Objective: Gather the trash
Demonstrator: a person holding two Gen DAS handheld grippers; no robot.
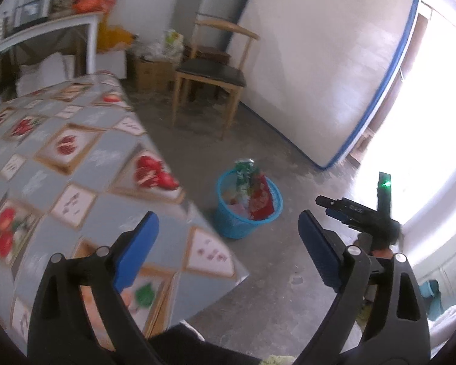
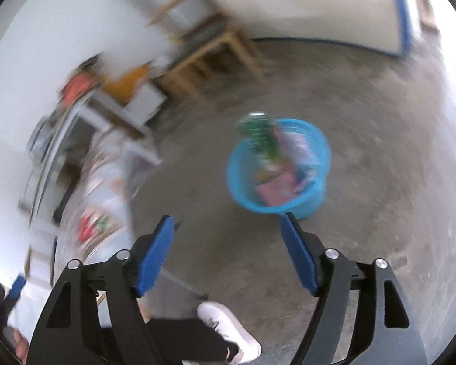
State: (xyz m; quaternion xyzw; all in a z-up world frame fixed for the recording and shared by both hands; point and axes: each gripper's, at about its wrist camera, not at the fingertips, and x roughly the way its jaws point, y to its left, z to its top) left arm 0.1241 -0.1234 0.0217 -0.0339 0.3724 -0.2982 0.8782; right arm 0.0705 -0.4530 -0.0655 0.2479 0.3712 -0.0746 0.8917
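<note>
Left wrist view puts the round blue plastic mesh basket [image 1: 248, 210] on the grey concrete floor [image 1: 276, 273] at twelve o'clock, stuffed with colourful wrappers [image 1: 253, 188] and standing just off the corner of the fruit-patterned, cloth-covered surface [image 1: 76, 164], probably for easy dropping. Left tool [image 1: 228, 243] and right tool [image 2: 228, 248] both gape wide, gripping nothing.

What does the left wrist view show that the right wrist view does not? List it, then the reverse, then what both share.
Only the left wrist view: the right gripper seen from outside, and cardboard boxes against the wall. Only the right wrist view: a white shoe on the floor. Both: the blue basket full of trash, the wooden chair, the patterned table, and open grippers holding nothing.
</note>
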